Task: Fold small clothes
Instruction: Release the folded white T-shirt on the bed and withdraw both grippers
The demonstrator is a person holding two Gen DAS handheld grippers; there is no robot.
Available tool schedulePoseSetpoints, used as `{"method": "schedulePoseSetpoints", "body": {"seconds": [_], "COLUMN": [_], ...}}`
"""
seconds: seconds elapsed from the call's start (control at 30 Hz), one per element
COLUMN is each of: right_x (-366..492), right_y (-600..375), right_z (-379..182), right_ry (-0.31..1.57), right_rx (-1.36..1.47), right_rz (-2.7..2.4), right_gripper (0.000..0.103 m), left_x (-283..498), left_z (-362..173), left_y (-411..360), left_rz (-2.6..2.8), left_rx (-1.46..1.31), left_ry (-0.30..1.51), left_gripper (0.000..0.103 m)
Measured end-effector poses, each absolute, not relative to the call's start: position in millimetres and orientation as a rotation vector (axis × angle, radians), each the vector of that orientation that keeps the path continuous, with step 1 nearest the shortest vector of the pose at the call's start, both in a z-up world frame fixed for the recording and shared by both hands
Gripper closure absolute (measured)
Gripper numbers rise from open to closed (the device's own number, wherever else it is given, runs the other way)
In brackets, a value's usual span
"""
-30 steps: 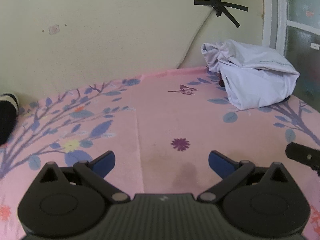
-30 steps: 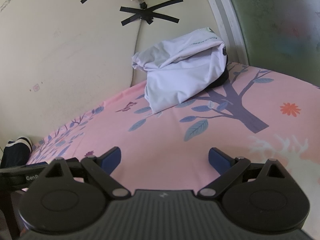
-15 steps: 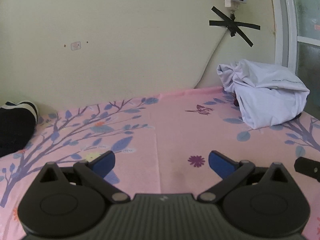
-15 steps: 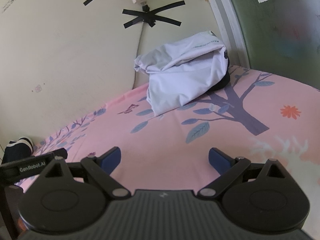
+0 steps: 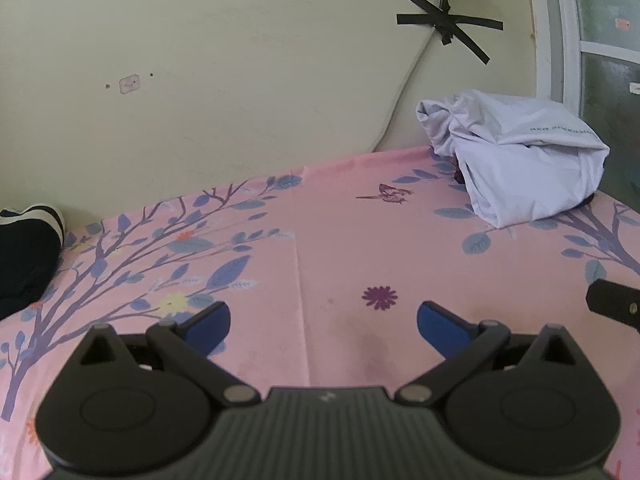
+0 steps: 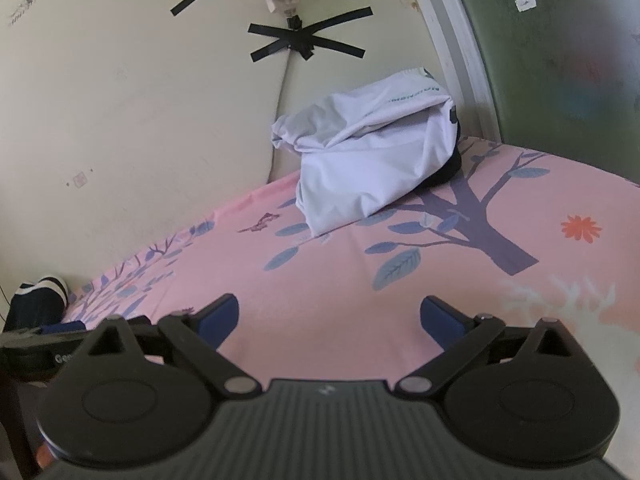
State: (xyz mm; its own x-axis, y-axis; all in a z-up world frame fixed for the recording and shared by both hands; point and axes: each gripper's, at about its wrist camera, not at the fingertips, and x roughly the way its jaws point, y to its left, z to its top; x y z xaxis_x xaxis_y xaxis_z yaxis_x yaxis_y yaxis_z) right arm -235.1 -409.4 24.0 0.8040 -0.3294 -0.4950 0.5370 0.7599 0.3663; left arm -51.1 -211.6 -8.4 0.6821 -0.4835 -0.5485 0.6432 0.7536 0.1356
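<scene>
At far right against the wall, crumpled white garment [image 6: 372, 172] lies well beyond both empty, wide-spread grippers; right gripper [image 6: 330, 316] nearer than left gripper [image 5: 324, 320].

White garment [image 5: 516, 168] [image 6: 372, 168]: pale, smooth fabric, crumpled into a loose heap, unfolded. Lies on the pink floral sheet at the far right corner, against the wall and close to the window frame. Bunched folds at the wall end, a broader smooth flap draping down toward the near side. Small line of printed lettering along the upper edge, too small to read. Something dark peeking out beneath the heap's right edge.
</scene>
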Motion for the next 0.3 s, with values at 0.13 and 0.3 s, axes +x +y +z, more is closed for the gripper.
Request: {"method": "schedulePoseSetpoints", "body": {"seconds": [0.13,0.3], "right_x": [-235.6,-235.7], "right_y": [-408.6,-408.4], "right_z": [24.4,24.5], "right_ry": [0.419,0.416], "right_rx": [0.518,0.515], "right_rz": [-0.487,-0.484], "right_gripper": [0.008,0.007], "left_x": [-52.1,-52.5], "left_z": [-8.9,-8.9], "left_y": [-212.2,-212.1], "left_rz": [-0.654,-0.674], "left_rx": [0.346,0.345], "left_ry": [0.507,0.508], "left_gripper": [0.000,0.000]}}
